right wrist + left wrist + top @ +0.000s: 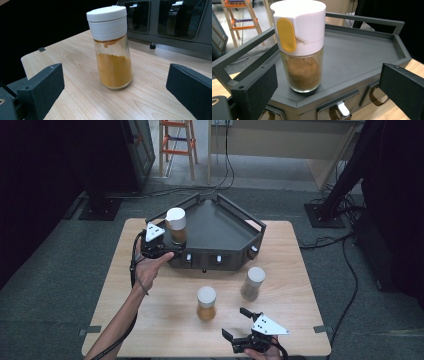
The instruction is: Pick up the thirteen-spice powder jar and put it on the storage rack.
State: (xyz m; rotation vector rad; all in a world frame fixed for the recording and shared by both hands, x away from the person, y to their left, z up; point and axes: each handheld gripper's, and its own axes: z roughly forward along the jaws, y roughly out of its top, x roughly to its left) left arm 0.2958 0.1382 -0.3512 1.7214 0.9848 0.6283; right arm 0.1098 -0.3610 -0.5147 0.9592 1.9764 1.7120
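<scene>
Both tools gape empty. The left tool (pixel 159 246) flanks the brown spice jar (pixel 300 47) on the rack's (pixel 227 227) left corner; the right tool (pixel 239 326) should advance around the orange jar (pixel 111 47) mid-counter.

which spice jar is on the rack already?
The brown-powder jar at the rack's left corner, by the left hand-held gripper; the other two stand on the table.

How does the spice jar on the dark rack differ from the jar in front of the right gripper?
The jar on the rack stands on the dark rack; the jar near the right gripper stands on the wooden table. The rack jar holds brown powder, the table jar orange-yellow powder. The rack jar's white cap shows a yellow tab; the table jar's cap shows plain white. Both are upright glass jars with white caps, between open jaws.
</scene>
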